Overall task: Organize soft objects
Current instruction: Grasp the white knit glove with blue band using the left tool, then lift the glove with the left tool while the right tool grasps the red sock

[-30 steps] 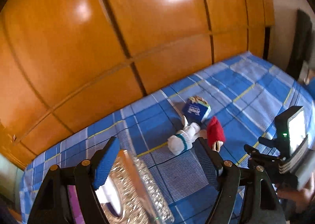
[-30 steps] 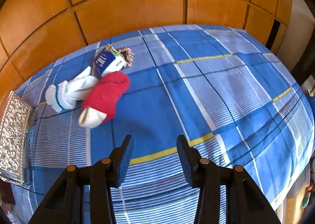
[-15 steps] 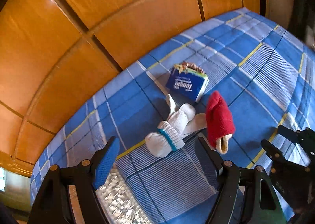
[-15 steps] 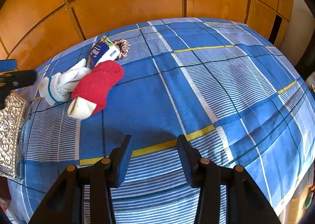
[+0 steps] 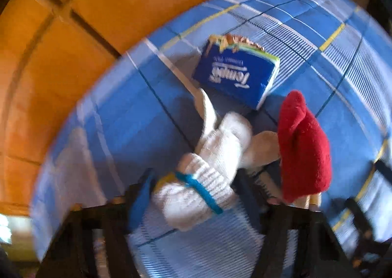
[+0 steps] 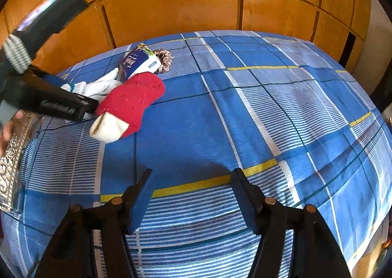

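White sock: a rolled white sock [image 5: 210, 167] with a teal band lies on the bed [image 6: 245, 119], touching the red sock [image 5: 303, 145] on one side, its loose tail reaching the tissue pack [image 5: 235, 75].
Handling: it looks light, soft and squashy; it should give under the pads and not slip much. The ribbed cuff by the teal band is the thickest, firmest place to take hold.
Left gripper: the left gripper [image 5: 196, 194] straddles that cuff end; its jaws have just been closing with the sock between them, but the blur leaves it unclear whether the pads press yet.
Right gripper: the right gripper [image 6: 191, 197] hangs over bare bedspread, jaws apart and holding nothing; they have just been opening.
Neighbours: a brown scrunchie [image 6: 164, 56] sits behind the tissue pack; an embossed silver tray [image 6: 12, 155] lies at the bed's near left edge.
Open room: the bedspread to the right of the pile is bare and wide.
Edges: the wooden wardrobe doors [image 6: 171, 4] stand close behind the pile, so lifting towards the camera seems safer than pushing back.
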A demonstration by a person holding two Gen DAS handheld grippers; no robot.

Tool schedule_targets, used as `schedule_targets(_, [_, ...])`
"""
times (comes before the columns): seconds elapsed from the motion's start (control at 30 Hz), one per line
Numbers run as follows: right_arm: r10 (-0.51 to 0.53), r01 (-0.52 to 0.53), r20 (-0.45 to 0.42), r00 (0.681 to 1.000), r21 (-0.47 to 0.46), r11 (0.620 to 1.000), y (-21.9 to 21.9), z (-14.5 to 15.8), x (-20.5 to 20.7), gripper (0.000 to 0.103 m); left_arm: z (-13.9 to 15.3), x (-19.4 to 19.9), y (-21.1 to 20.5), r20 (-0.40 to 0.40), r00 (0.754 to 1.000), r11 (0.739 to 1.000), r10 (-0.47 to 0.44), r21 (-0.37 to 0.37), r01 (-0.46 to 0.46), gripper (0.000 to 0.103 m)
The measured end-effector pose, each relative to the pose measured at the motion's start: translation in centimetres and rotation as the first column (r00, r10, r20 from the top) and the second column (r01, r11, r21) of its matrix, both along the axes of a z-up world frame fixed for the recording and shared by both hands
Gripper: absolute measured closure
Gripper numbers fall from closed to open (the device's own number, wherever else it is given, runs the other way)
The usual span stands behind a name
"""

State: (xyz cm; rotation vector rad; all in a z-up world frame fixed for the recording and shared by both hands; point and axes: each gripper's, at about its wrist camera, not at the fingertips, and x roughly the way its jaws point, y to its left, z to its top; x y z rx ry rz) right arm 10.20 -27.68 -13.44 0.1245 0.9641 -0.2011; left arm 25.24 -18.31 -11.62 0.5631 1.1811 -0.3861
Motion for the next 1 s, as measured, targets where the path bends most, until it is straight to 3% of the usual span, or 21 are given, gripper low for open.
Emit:
schedule_targets(0.07, [0.006,-0.006,0.015,1.0,-0.003,1.0,0.2,-0.1,-0.1,0.03,0.0,0.2,0.2,-0.021,0.999,0.999,0.027,-0.033,-0.027,0.054])
schedule_targets(0.27, [0.013,-0.012,0.045,0.999,-0.024,1.0,0.7,-0.3,-0.2,0.026,0.3,-0.3,1.5,-0.023,0.995,0.988,0.099,-0.113,-0.101,0.06])
schedule_targets(0.4, [0.017,-0.016,0.052,0.999,-0.02,1.0,0.8,-0.4,-0.3,0.025,2.1,-1.8,2.3,0.071,0.988,0.981,0.138,-0.147,-0.126,0.061])
schedule_targets(0.63, [0.02,-0.02,0.013,1.0,-0.008,1.0,0.6,-0.1,1.0,0.023,6.2,-4.3,4.9,0.211,0.955,0.962,0.208,-0.223,-0.16,0.061])
schedule_targets(0.8, [-0.015,0.012,0.02,1.0,0.137,0.99,-0.8,0.5,3.5,0.023,9.0,-5.5,7.1,0.28,0.926,0.945,0.253,-0.275,-0.176,0.061])
schedule_targets(1.0, [-0.055,0.038,0.042,0.998,0.325,0.945,-1.3,1.1,6.8,0.023,12.1,-7.2,9.1,0.37,0.885,0.934,0.283,-0.317,-0.166,0.061])
